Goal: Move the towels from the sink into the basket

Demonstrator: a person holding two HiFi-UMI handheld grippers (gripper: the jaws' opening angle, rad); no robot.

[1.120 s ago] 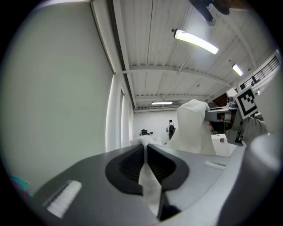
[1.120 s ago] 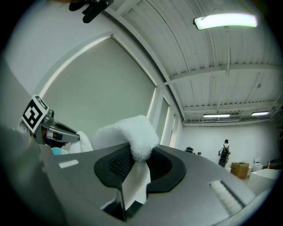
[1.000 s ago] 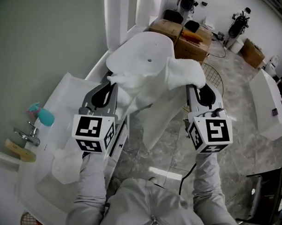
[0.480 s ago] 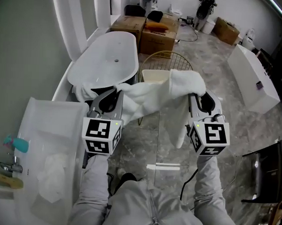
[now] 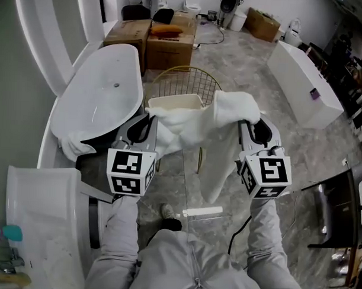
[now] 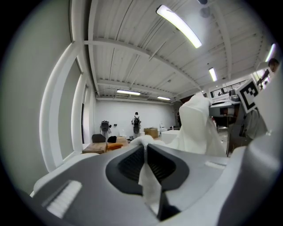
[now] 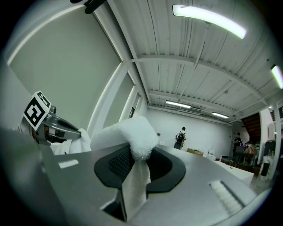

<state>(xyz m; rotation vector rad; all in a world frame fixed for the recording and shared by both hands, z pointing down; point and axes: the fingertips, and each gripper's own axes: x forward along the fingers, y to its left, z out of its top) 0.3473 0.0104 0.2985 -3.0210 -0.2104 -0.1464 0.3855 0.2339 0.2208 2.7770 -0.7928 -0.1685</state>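
While left tongs (image 5: 148, 114) and right tongs (image 5: 246, 117) stay clamped on towel (image 5: 200, 137), towel now at basket (image 5: 185, 68), off sink (image 5: 32, 192)

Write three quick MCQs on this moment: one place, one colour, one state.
1. Where is the basket?
A. in the sink
B. on the floor beside the tub
C. on top of the boxes

2. What colour is the towel?
A. blue
B. orange
C. white

3. How does the left gripper stand?
A. jaws wide apart, empty
B. jaws shut on the towel
C. jaws shut on the basket rim

Right letters:
1 B: the head view shows it standing on the floor right of the tub.
2 C: it is white in every view.
3 B: the left gripper view shows cloth pinched between the jaws.
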